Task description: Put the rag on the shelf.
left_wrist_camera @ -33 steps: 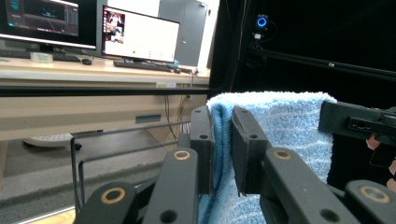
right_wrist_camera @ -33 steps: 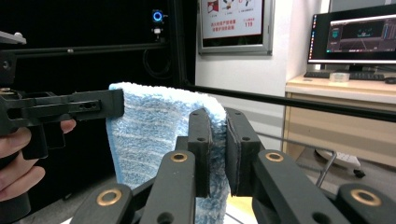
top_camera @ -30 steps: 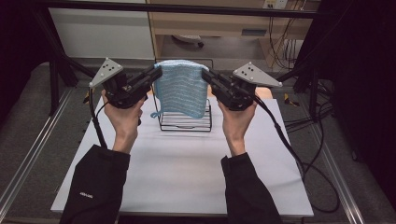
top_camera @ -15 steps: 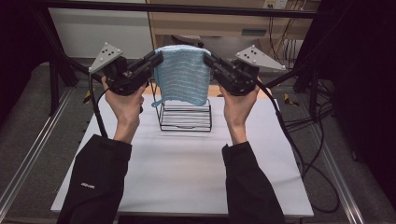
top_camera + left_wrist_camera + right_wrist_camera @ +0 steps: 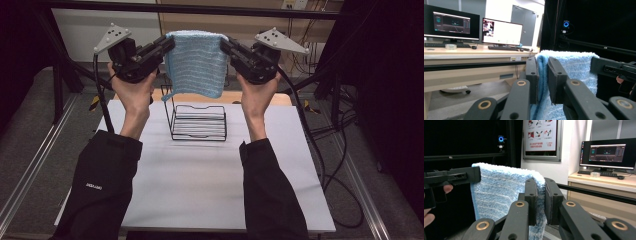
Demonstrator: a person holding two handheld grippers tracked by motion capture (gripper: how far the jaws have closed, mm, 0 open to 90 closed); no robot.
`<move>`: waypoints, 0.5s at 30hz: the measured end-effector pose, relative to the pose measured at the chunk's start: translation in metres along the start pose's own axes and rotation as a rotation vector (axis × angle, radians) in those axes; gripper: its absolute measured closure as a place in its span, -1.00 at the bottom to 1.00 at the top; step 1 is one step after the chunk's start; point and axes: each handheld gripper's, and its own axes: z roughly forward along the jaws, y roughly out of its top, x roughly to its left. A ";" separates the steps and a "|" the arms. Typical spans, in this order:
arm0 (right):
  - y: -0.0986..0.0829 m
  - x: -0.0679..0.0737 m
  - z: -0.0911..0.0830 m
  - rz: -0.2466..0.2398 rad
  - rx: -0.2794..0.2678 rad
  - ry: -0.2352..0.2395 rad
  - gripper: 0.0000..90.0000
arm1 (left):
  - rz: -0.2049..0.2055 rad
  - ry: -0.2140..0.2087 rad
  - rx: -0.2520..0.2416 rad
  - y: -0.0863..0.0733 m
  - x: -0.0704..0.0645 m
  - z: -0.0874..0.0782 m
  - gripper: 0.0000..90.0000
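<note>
A light blue striped towel [image 5: 195, 64] hangs folded in the air above a black wire rack [image 5: 198, 122] on the white table [image 5: 200, 180]. My left gripper [image 5: 169, 44] is shut on the towel's upper left corner. In the left gripper view the towel [image 5: 574, 65] sits pinched between that gripper's black jaws [image 5: 542, 75]. My right gripper [image 5: 224, 45] is shut on the upper right corner. The right gripper view has the towel [image 5: 501, 192] clamped in its own jaws [image 5: 540, 195], with the other gripper [image 5: 454, 178] holding the far corner. The towel's lower edge hangs just above the rack.
A wooden desk with monitors [image 5: 501, 32] and a keyboard stands beyond the table. Cables [image 5: 320, 150] trail down the table's right side. A black frame bar [image 5: 200, 10] crosses overhead at the back. Metal rails [image 5: 30, 170] run along the floor at the left.
Both grippers have lifted the towel higher, off the top of the wire rack, and the towel now hangs free above it.
</note>
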 end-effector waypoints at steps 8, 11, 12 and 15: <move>0.009 -0.009 0.013 0.014 -0.017 -0.009 0.83 | 0.013 0.008 -0.005 0.013 0.005 0.011 0.77; 0.010 -0.013 0.017 0.011 -0.021 -0.014 0.83 | 0.027 0.014 -0.006 0.016 0.007 0.015 0.77; 0.011 -0.013 0.019 0.011 -0.023 -0.016 0.83 | 0.029 0.016 -0.003 0.016 0.009 0.017 0.77; 0.012 -0.015 0.023 0.003 -0.027 -0.022 0.83 | 0.037 0.029 0.003 0.019 0.012 0.022 0.77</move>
